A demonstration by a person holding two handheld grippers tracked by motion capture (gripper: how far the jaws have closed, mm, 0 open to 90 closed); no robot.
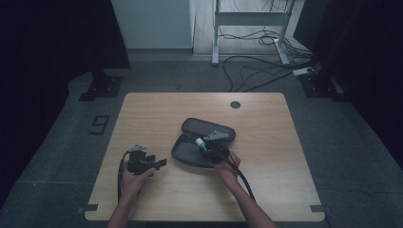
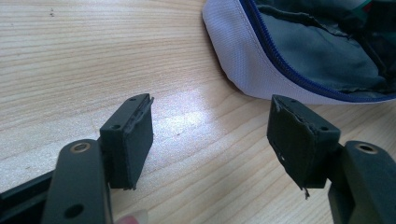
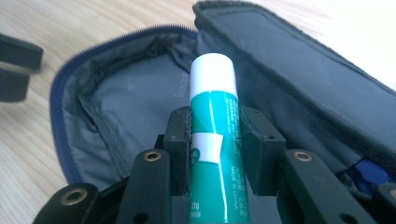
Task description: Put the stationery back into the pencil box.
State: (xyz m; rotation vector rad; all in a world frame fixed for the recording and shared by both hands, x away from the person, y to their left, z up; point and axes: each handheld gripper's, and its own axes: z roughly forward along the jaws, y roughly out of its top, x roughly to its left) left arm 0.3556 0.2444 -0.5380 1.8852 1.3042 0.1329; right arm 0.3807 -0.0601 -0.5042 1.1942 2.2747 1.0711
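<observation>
Over the unzipped grey fabric pencil case [image 3: 140, 107] on the wooden table [image 1: 157, 109], the right hand-held gripper [image 3: 214, 140] pinches a green-and-white glue stick [image 3: 212, 116], seemingly mid-packing, needing lowering and release, while the left hand-held gripper [image 2: 210, 135] idles spread.

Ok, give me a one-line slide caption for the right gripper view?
Right hand-held gripper clamps a green-and-white glue stick above an unzipped grey pouch.

Dim room: wooden table [image 1: 152, 109] on grey floor [image 1: 57, 142], white desk frame [image 1: 249, 19], loose cables [image 1: 256, 66] behind.
</observation>
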